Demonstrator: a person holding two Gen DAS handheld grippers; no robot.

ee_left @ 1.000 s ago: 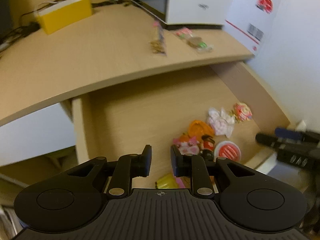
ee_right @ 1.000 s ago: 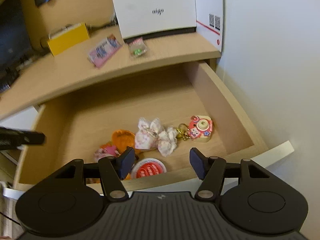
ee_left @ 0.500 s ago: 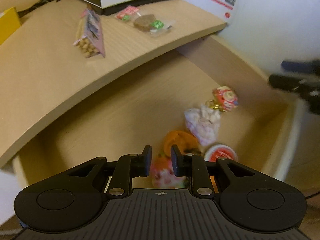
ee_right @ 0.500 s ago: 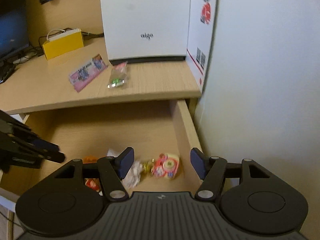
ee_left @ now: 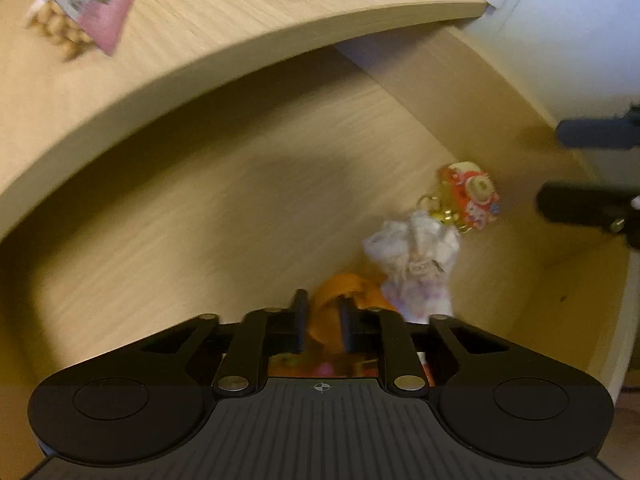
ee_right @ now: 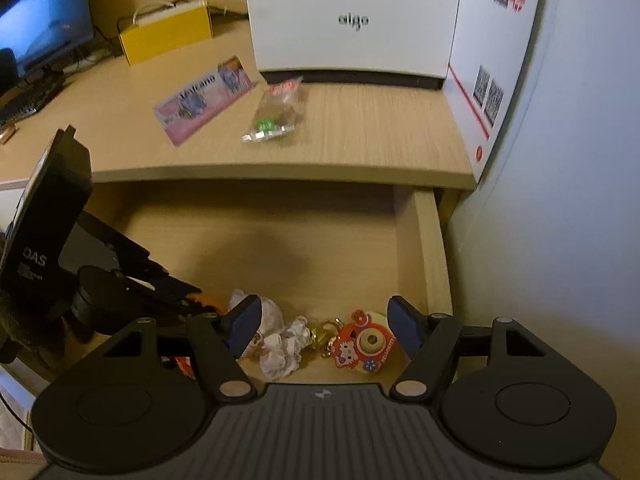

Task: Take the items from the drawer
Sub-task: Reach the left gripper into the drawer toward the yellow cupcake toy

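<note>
Lowered into the drawer [ee_right: 420, 248], left gripper [ee_left: 323, 320] fingers nearly closed around the orange item [ee_left: 340, 292]; right gripper [ee_right: 325, 326] fingers wide, empty.

dim warm light | motion blur, left view worst | fisheye-bent edges | drawer [ee_right: 424, 240] shadowed, perhaps by tools

L hand-held gripper [ee_left: 322, 322] narrowly open, orange item [ee_left: 340, 292] btwn fingers, drawer [ee_left: 200, 200]

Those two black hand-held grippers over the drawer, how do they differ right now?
The left hand-held gripper has its fingers close together with a narrow gap, while the right hand-held gripper is spread wide open. The left one points at the orange item; the right one frames the white fabric bundle and the camera-shaped keychain. Both hang over the open drawer, holding nothing.
</note>
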